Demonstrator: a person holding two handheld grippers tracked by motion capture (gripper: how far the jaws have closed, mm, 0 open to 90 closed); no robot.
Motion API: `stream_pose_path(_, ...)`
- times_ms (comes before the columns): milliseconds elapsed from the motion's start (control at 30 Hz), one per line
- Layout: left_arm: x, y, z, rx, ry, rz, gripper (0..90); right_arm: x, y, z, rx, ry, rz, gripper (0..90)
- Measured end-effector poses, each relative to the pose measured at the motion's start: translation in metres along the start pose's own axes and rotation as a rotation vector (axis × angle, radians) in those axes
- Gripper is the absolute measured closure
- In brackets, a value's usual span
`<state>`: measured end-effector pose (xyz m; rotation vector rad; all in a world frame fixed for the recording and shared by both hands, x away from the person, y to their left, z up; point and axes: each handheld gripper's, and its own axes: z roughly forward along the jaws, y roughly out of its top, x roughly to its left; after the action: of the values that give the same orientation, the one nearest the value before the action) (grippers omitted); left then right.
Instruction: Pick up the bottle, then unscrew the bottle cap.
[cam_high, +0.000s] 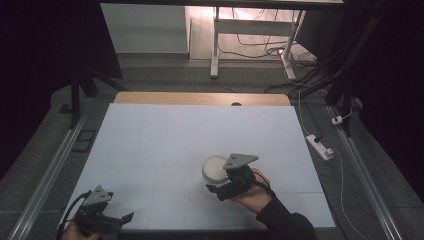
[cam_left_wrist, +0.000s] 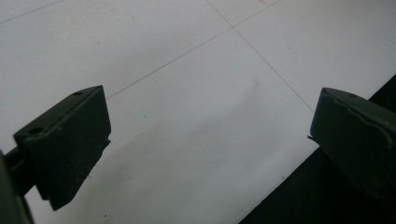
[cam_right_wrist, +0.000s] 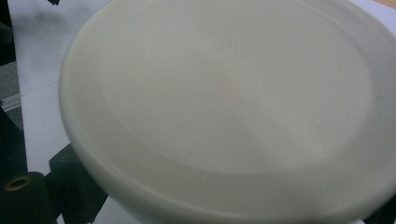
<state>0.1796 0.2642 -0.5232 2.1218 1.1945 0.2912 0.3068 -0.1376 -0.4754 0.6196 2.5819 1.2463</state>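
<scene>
- In the high view we see a dim room: the pale counter is evenly lit, its surroundings fall to near black, and a warm bright patch glows on the floor at top centre.
- In the left gripper view a soft grey shadow runs across the counter between the jaws, which look slightly soft.
- In the right gripper view the white bowl is close, blurred and low in contrast.
</scene>
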Motion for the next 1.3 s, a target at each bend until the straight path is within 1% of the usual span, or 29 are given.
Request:
stream_pose_path(267, 0.000, 0.000, 0.000, 0.000, 0.000, -0.002, 0.0, 0.000, 0.011, 0.006, -0.004, 0.007, -0.002, 6.7)
stream_pose_path(400, 0.000, 0.000, 0.000, 0.000, 0.001, -0.003, 0.0, 0.003, 0.019, 0.011, -0.004, 0.017, -0.018, 6.7)
stream_pose_path(600, 0.001, 0.000, 0.000, 0.000, -0.002, -0.004, 0.0, 0.005, 0.024, 0.018, 0.008, 0.028, -0.031, 6.7)
stream_pose_path(733, 0.001, 0.000, 0.000, 0.000, -0.003, -0.006, 0.0, 0.005, 0.026, 0.021, 0.009, 0.031, -0.037, 6.7)
stream_pose_path(833, 0.002, 0.000, 0.000, -0.001, -0.012, -0.009, 0.0, 0.006, 0.028, 0.022, 0.008, 0.033, -0.040, 6.7)
stream_pose_path(967, 0.003, 0.000, 0.000, 0.001, -0.037, -0.011, 0.0, 0.008, 0.028, 0.022, 0.010, 0.036, -0.050, 6.7)
stream_pose_path(1233, 0.002, 0.000, 0.000, 0.001, -0.034, -0.005, 0.0, 0.010, 0.027, 0.021, 0.005, 0.041, -0.053, 6.7)
stream_pose_path(1300, 0.002, 0.000, 0.000, 0.001, -0.042, -0.006, 0.0, 0.010, 0.027, 0.021, 0.003, 0.041, -0.051, 6.7)
